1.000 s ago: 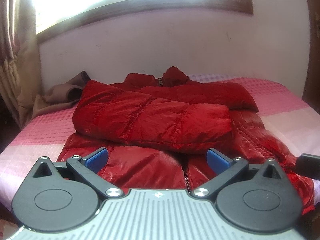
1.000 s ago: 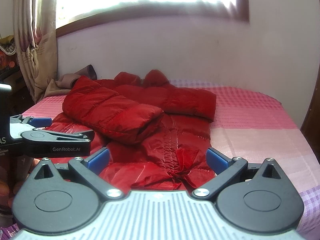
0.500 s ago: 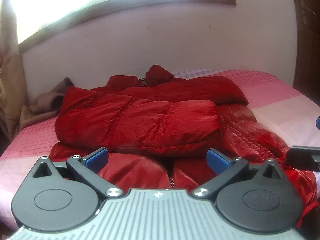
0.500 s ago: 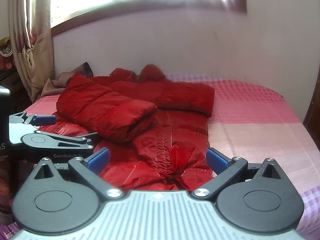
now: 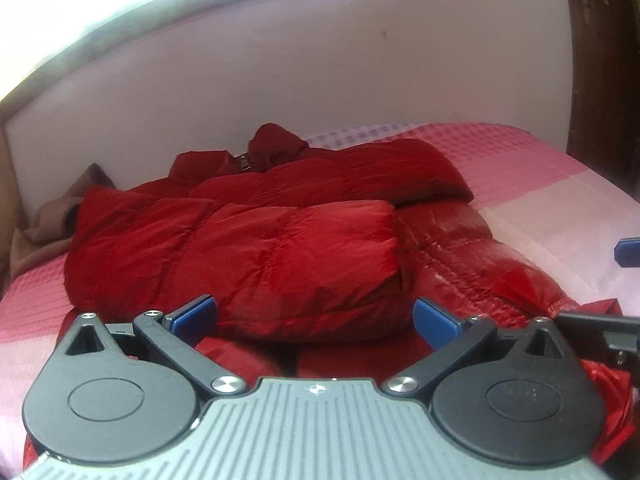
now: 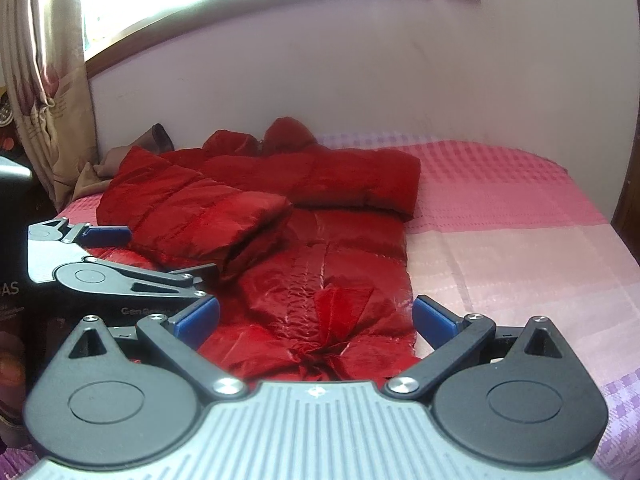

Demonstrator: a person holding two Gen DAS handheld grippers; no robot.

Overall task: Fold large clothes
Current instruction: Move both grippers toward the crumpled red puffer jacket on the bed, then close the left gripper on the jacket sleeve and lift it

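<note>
A large red puffer jacket (image 5: 280,248) lies on the bed, both sleeves folded across its chest; it also shows in the right wrist view (image 6: 312,248). My left gripper (image 5: 314,316) is open and empty, hovering low over the jacket's hem at the near bed edge. My right gripper (image 6: 316,316) is open and empty, above the crumpled right corner of the hem (image 6: 332,344). The left gripper also shows in the right wrist view (image 6: 108,256), at the left beside the folded sleeve. A blue pad of the right gripper (image 5: 628,252) shows at the right edge of the left wrist view.
The bed has a pink and lilac checked cover (image 6: 500,216). A brown garment (image 5: 48,220) lies bunched at the far left by the wall. A curtain (image 6: 48,72) hangs at the left. A dark wooden door (image 5: 604,80) stands at the right.
Both grippers have moved forward and lower toward the jacket's hem, and the left one has swung to the right. Both stay open. The jacket has not moved.
</note>
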